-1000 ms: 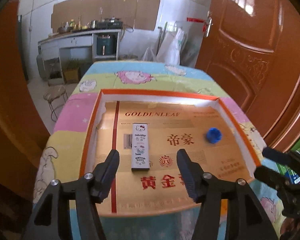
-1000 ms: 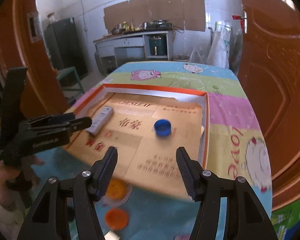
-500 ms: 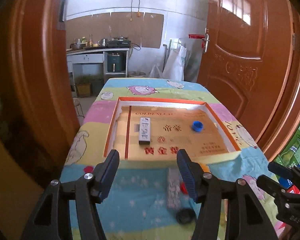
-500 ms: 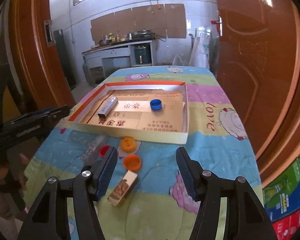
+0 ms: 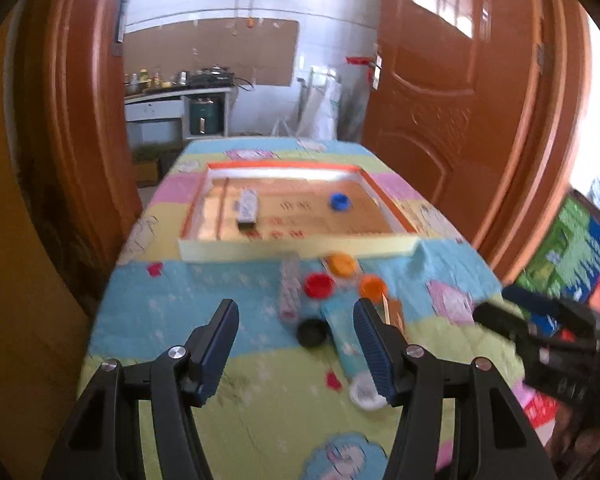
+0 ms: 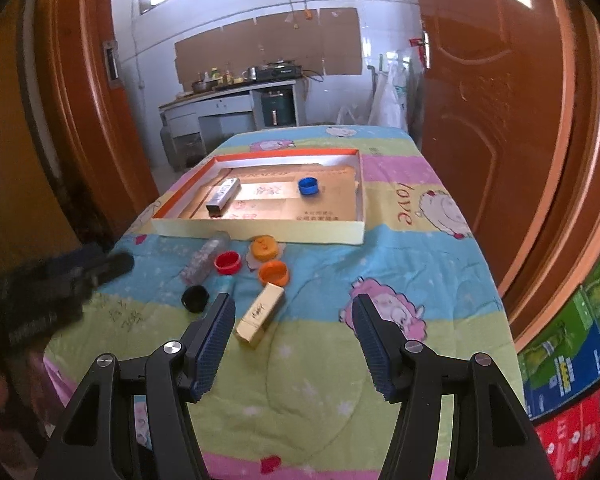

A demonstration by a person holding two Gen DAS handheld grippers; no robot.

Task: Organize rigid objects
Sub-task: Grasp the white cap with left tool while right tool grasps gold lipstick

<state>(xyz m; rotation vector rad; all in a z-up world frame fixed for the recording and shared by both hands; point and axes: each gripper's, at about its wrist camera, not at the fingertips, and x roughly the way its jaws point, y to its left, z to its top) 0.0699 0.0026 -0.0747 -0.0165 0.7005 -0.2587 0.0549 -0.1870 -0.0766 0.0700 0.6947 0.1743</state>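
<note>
Both tools have drawn back from the tray; left tool and right tool spread, empty. Next pick: the gold box.

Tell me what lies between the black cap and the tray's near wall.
In the right wrist view, a red cap lies between the black cap and the tray.

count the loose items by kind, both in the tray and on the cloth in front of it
bottle caps: 5 (blue, red, two orange, black)
small boxes: 2 (white, gold)
tubes: 2 (clear glittery, light blue)
total: 9
</note>
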